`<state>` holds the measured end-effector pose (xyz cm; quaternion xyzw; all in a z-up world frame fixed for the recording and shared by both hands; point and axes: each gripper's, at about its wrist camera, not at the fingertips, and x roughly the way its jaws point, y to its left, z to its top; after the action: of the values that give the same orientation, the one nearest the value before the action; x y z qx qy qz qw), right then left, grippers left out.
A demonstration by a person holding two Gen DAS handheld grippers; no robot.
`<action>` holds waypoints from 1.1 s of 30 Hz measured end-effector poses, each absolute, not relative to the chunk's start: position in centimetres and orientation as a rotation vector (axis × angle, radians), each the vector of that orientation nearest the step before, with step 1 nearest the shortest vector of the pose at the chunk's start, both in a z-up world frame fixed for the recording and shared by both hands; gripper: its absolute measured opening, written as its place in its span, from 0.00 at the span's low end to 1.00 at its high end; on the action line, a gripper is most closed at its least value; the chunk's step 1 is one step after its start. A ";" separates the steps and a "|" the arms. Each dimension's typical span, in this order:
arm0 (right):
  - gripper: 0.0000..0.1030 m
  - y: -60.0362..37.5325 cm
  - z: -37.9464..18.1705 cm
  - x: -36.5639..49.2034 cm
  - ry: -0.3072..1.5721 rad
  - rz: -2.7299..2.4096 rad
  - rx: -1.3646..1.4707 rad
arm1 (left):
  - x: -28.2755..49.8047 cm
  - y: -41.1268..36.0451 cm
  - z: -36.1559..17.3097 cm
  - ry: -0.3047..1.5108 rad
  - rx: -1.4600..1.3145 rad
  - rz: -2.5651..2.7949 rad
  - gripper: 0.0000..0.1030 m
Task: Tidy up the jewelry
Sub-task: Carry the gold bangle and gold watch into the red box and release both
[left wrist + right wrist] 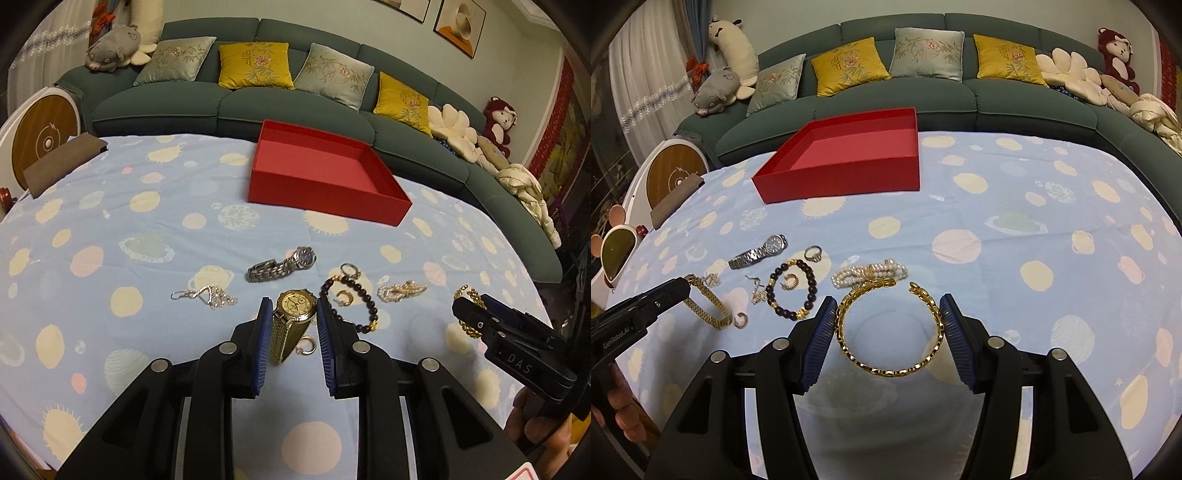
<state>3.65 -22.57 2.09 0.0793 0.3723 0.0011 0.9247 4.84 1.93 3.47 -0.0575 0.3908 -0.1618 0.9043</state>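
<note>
My left gripper (291,314) is open, its blue pads on either side of a gold watch (291,317) that lies on the tablecloth. My right gripper (888,310) is open around a gold chain bracelet (886,332), with both pads close to its sides. An empty red box (325,177) stands at the back of the table; it also shows in the right wrist view (842,158). A silver watch (284,264), a dark bead bracelet (351,302), a pearl bracelet (870,275), a ring (813,253) and silver earrings (210,295) lie between.
The table has a light blue spotted cloth (1015,229). A green sofa (229,99) with cushions runs behind it. A brown pouch (62,162) lies at the far left edge. Small gold hoop earrings (345,297) lie among the jewelry.
</note>
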 end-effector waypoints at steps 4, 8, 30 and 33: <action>0.54 -22.0 5.6 3.7 0.690 0.030 0.162 | 5.1 1.6 7.0 0.747 -0.126 -0.342 0.20; 0.54 -22.3 9.7 5.2 0.629 0.046 0.180 | 6.7 1.0 11.3 0.693 -0.114 -0.355 0.20; 0.54 -25.4 9.1 34.5 0.748 0.078 0.276 | 34.8 -4.9 11.7 0.693 -0.013 -0.325 0.00; 0.54 -25.4 6.9 36.8 0.782 0.058 0.257 | 36.6 -5.0 9.5 0.715 -0.008 -0.305 0.00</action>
<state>36.81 -25.44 6.85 0.1248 0.3799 0.0283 0.9161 36.60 -5.04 9.55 -0.0038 0.3484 -0.1486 0.9255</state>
